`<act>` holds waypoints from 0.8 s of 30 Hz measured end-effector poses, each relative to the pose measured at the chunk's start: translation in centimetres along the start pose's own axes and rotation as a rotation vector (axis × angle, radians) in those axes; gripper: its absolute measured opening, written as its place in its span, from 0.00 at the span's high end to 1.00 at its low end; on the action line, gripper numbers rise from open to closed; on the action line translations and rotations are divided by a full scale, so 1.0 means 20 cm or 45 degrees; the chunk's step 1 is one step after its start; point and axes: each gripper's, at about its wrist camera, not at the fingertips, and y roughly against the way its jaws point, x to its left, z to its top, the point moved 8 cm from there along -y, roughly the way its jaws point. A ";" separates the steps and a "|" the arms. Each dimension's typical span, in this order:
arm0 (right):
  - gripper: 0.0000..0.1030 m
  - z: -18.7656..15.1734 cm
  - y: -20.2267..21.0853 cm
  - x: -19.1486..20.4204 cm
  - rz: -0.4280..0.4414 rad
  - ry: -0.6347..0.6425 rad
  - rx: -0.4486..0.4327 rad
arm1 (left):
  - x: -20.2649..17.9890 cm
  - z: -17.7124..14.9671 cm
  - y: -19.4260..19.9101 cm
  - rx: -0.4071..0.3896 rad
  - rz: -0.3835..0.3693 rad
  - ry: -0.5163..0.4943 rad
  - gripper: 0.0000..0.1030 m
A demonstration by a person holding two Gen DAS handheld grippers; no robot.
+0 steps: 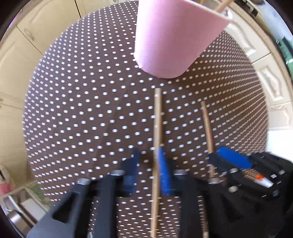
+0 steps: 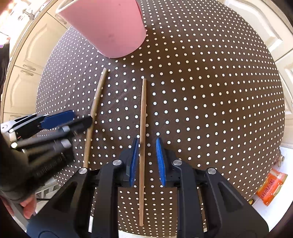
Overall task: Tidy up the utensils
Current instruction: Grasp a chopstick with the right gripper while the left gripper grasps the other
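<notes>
Two wooden chopsticks lie side by side on a brown, white-dotted tablecloth (image 1: 82, 109), below a pink cup (image 1: 170, 40) that holds more sticks (image 1: 221, 6). In the blurred left wrist view my left gripper (image 1: 149, 168) straddles one chopstick (image 1: 157, 119). The stick lies against the right blue pad, and cloth shows between it and the left pad. My right gripper (image 2: 146, 157) straddles the other chopstick (image 2: 142, 109), which sits close to the left pad with a gap on the right. The right wrist view also shows the left gripper (image 2: 82, 117) at its chopstick (image 2: 98, 91) and the pink cup (image 2: 109, 27).
Cream cabinet doors (image 1: 27, 36) ring the round table. An orange packet (image 2: 272, 188) lies on a white surface past the table's right edge. A dark sleeve and hand (image 2: 18, 174) hold the left gripper. Clutter sits low at the left (image 1: 18, 201).
</notes>
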 end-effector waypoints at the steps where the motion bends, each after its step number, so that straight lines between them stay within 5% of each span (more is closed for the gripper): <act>1: 0.80 -0.01 -0.01 0.02 0.003 0.003 -0.003 | 0.00 0.01 0.00 0.007 -0.013 -0.002 0.94; 9: 0.80 -0.09 -0.09 0.15 -0.172 0.082 -0.067 | -0.10 0.03 -0.06 0.029 0.051 -0.093 0.94; 11: 0.80 -0.07 -0.09 0.18 -0.217 0.093 -0.080 | -0.16 0.02 -0.12 0.060 0.035 0.003 0.93; 18: 0.80 -0.04 -0.08 0.21 -0.136 0.053 -0.130 | -0.25 0.09 -0.17 0.176 0.143 -0.003 0.93; 24: 0.92 -0.07 -0.03 0.16 -0.095 0.074 -0.186 | -0.38 0.09 -0.19 0.077 0.281 -0.179 0.94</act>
